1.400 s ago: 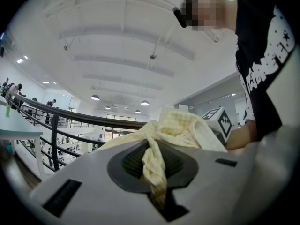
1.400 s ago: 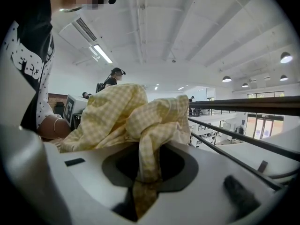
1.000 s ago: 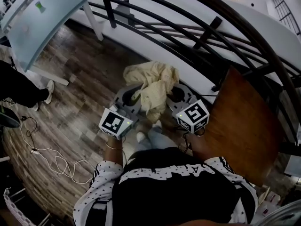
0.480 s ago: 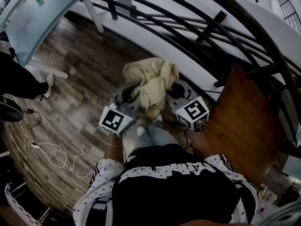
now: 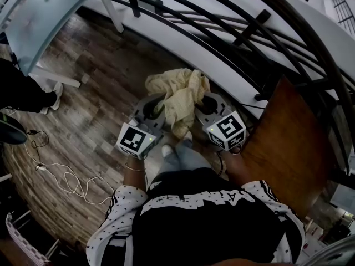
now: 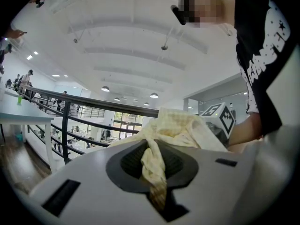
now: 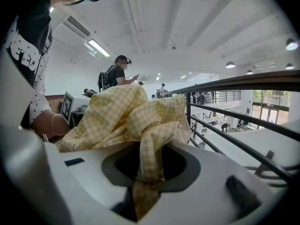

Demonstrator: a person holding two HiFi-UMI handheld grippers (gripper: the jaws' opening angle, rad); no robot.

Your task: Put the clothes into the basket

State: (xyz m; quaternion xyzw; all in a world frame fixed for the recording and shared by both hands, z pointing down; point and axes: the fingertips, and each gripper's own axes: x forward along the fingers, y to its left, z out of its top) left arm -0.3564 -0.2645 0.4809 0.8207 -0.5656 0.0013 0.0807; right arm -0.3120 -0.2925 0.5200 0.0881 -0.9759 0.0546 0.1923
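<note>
A pale yellow checked garment (image 5: 178, 93) hangs bunched between my two grippers, above the wooden floor in front of my feet. My left gripper (image 5: 154, 111) is shut on one twisted strand of it, and the cloth (image 6: 154, 165) runs down through the jaws of that gripper (image 6: 157, 186). My right gripper (image 5: 206, 107) is shut on another strand (image 7: 145, 158), which is pinched in the jaws of the right gripper (image 7: 143, 189). Most of the fabric (image 7: 122, 116) is piled over the jaws, so the fingertips are hidden. The two grippers sit side by side, close together.
A black metal railing (image 5: 222, 32) curves just beyond the garment. To the right lies a brown wooden panel (image 5: 288, 143), and a pale blue table (image 5: 50, 10) stands at the far left. A white cable (image 5: 61, 176) trails on the floor, near another person's leg (image 5: 22, 93).
Both grippers have sunk a little together, with the garment still held between them. The grip looks unchanged.
</note>
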